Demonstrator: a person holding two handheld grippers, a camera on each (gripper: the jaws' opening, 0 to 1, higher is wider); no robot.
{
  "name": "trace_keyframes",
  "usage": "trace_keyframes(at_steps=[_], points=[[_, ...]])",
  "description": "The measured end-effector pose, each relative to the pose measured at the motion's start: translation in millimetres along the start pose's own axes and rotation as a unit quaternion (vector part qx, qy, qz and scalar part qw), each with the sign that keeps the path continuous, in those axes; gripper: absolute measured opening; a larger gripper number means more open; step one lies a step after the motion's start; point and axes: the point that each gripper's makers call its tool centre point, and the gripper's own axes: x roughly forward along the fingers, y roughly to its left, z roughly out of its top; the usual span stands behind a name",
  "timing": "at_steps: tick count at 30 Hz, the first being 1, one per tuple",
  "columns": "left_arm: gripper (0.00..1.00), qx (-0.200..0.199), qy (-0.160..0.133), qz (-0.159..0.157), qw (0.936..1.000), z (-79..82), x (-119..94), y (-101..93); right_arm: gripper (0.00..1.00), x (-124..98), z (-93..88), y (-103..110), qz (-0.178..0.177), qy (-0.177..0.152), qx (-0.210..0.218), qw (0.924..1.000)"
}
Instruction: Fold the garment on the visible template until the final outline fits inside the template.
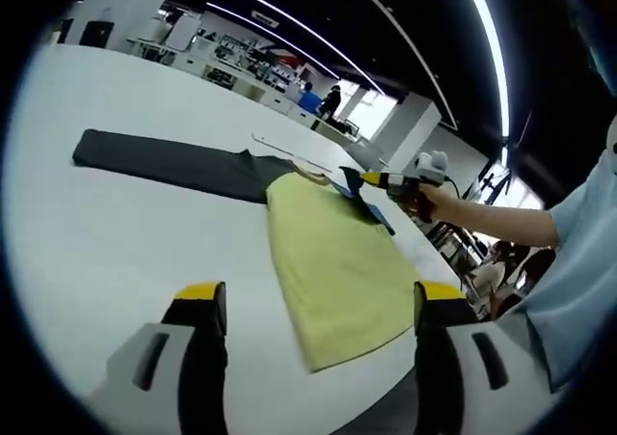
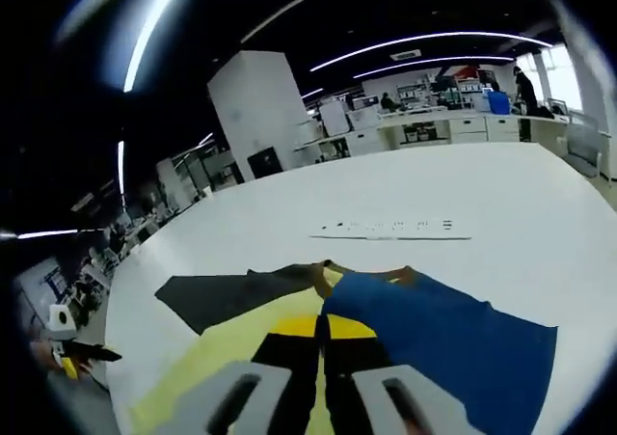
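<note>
No text can be read. The printed line on the white counter (image 2: 453, 194) is too small to read.

You have one white table (image 1: 116, 232), one yellow template (image 1: 337, 271), one garment (image 1: 183, 163) with dark and blue sections, and two grippers: left (image 1: 313, 305), right (image 2: 322, 337). One printed strip (image 2: 395, 228) lies beyond.

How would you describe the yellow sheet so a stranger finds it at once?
On the big white table, find the long dark garment. The yellow sheet lies flat across one end of it. It is the one pale yellow piece; the cloth in the right claw is blue.
</note>
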Motion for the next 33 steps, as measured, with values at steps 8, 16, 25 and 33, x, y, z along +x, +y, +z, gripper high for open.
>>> trace_keyframes(at_steps=[8, 16, 25, 33], points=[[0.76, -0.002, 0.006, 0.002, 1.0000, -4.3, 1.5, 2.1, 0.00, 38.5, 0.8, 51.2, 0.024, 0.003, -0.025, 0.9994], [0.75, -0.003, 0.007, 0.007, 0.9999, -5.6, 1.0, 3.9, 0.00, 55.7, -5.3, 80.9, 0.048, 0.010, -0.032, 0.9983], [0.75, -0.003, 0.012, 0.007, 0.9999, -8.1, 2.7, 3.5, 0.00, 64.2, -29.2, 101.1, 0.069, 0.035, -0.044, 0.9961], [0.75, -0.006, 0.012, 0.009, 0.9999, -8.3, 3.1, 5.0, 0.00, 73.6, -53.0, 107.2, 0.067, 0.064, -0.077, 0.9927]])
